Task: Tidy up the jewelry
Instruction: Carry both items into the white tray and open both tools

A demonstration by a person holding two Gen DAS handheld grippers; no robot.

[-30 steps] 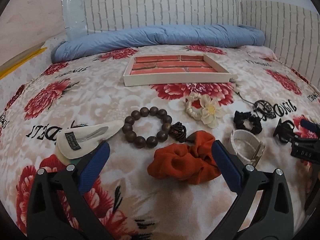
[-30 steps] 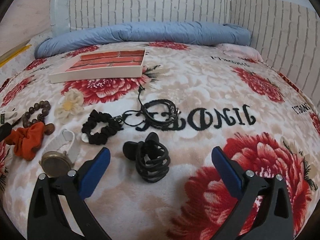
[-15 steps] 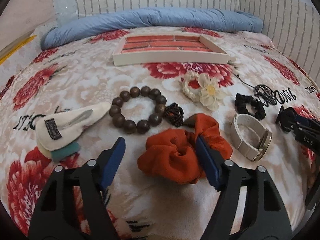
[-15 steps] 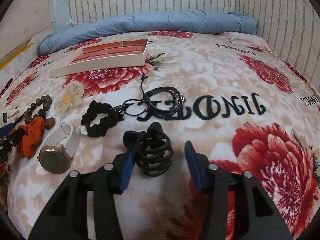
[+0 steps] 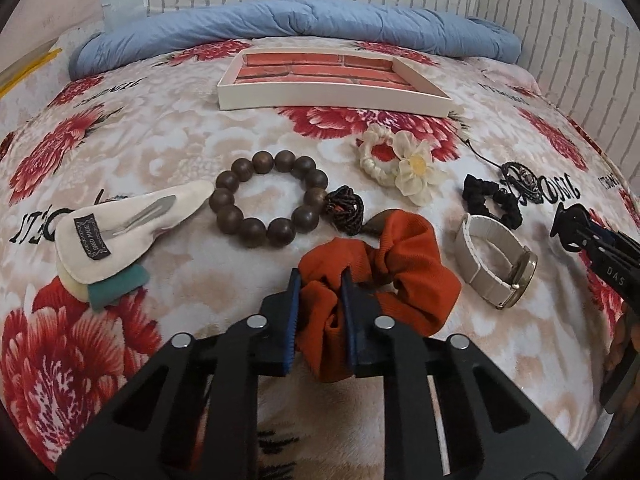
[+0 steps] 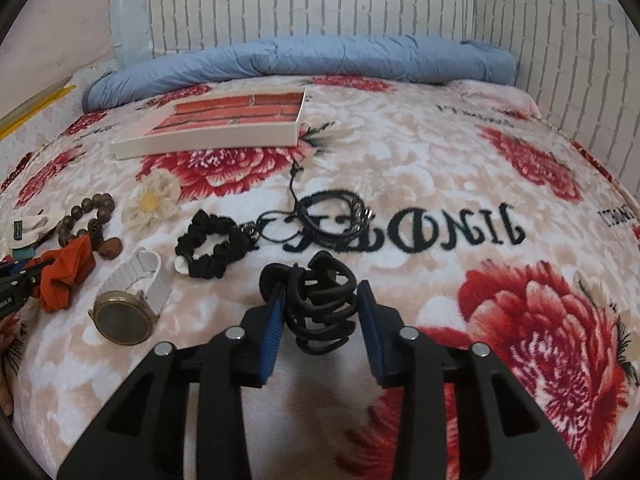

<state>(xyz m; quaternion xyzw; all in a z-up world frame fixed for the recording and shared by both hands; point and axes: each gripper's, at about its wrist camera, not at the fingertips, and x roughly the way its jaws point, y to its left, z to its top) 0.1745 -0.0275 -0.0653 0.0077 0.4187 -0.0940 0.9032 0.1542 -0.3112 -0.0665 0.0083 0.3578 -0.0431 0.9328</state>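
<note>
Jewelry lies scattered on the floral blanket (image 5: pixel 168 144) before a brick-lined tray (image 5: pixel 320 92). Left gripper (image 5: pixel 319 284) pinches a fold of the orange scrunchie (image 5: pixel 404 256), fingers narrow. Right gripper (image 6: pixel 320 300) brackets the black claw clip (image 6: pixel 316 304); whether its pads touch is unclear. Bead bracelet (image 5: pixel 266 198) and white-strapped watch (image 5: pixel 496 264) rest nearby.

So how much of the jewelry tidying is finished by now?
Nothing is put away: the tray holds nothing. The left gripper pinches the orange scrunchie; the right gripper straddles the black claw clip. Bead bracelet, flower tie and watch lie waiting.
</note>
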